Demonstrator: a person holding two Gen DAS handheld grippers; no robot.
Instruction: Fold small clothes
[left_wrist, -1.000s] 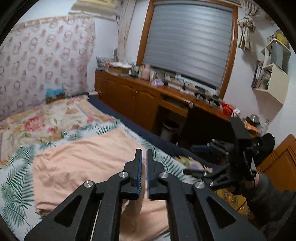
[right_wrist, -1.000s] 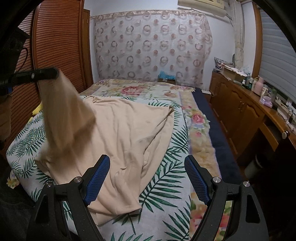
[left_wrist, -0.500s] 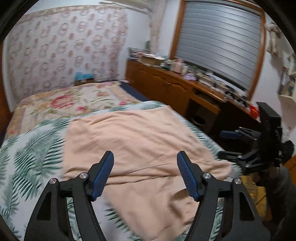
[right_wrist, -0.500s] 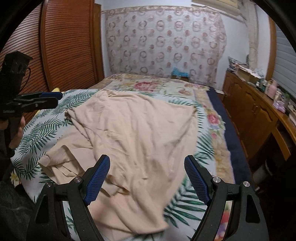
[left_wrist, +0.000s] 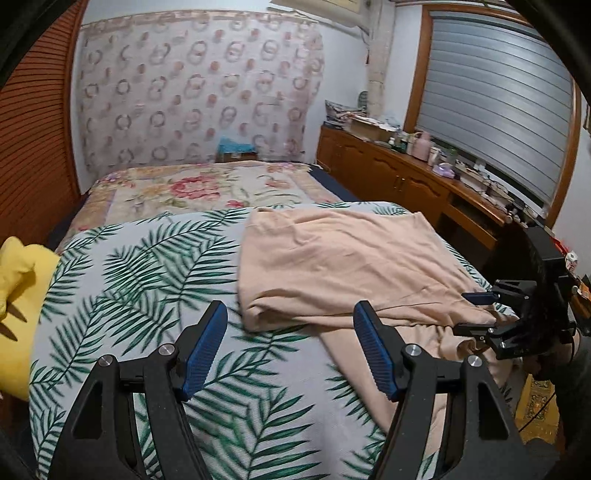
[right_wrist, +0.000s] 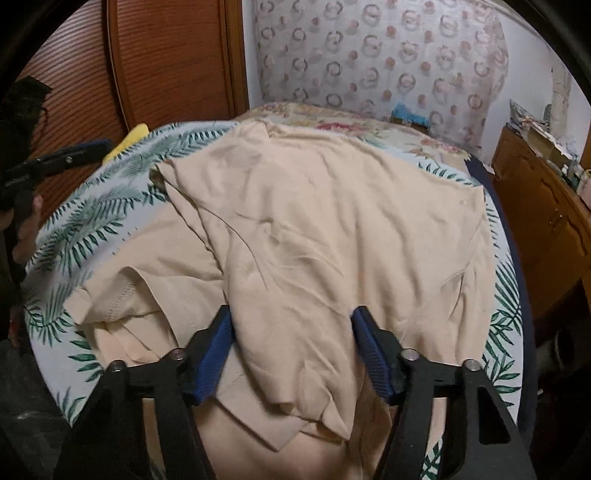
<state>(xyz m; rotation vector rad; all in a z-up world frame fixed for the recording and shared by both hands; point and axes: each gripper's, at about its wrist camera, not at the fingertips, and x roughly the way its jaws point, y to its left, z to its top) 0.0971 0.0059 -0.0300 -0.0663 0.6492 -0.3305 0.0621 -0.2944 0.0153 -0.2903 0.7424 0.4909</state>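
**Peach garment lies half-folded on palm-print bedspread as two grippers close in**

A peach-coloured garment (right_wrist: 332, 221) lies spread and partly doubled over on a bedspread (left_wrist: 155, 280) printed with green palm fronds, one layer folded across another and a stitched hem showing at about eight o'clock in the right wrist view. The right gripper (right_wrist: 293, 347) sits low over the near edge of the cloth, its blue-padded jaws closing with a ridge of fabric between them; the pads (right_wrist: 216, 350) stand just beside the cloth, and no firm pinch is visible. The left gripper (left_wrist: 290, 347) hovers above the bare bedspread with its jaws wide and nothing between them, the folded corner of the garment (left_wrist: 351, 266) lying just beyond its tips toward one o'clock. A yellow item (left_wrist: 18, 295) rests at the bed's edge at nine o'clock in the left wrist view. A floral quilt (left_wrist: 199, 188) covers the far end of the bed at twelve o'clock, below a patterned curtain (left_wrist: 199, 92). A cluttered wooden sideboard (left_wrist: 406, 177) runs along the wall at two o'clock.
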